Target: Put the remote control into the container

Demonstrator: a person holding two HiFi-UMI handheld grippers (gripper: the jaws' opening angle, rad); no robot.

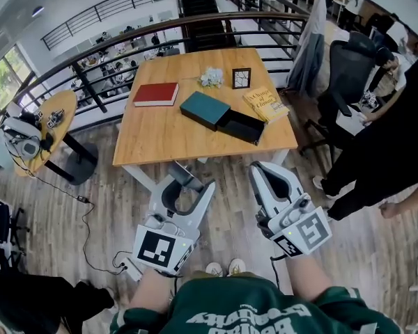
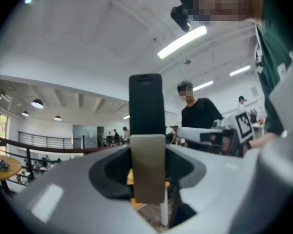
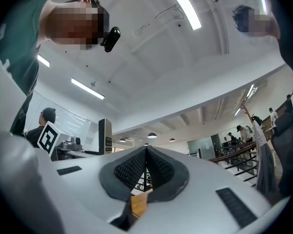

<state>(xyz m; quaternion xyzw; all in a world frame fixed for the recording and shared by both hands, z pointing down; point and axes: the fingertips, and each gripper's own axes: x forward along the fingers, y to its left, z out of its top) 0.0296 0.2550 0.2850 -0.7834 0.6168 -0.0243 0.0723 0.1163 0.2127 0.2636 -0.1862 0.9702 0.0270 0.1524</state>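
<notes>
My left gripper [image 1: 189, 181] is clamped on the remote control [image 2: 146, 106], which stands upright between its jaws, short of the near edge of the wooden table [image 1: 164, 141]. My right gripper [image 1: 262, 168] is beside it with its jaws pressed together on nothing. The black container [image 1: 242, 126] lies open on the table, well apart from the remote.
</notes>
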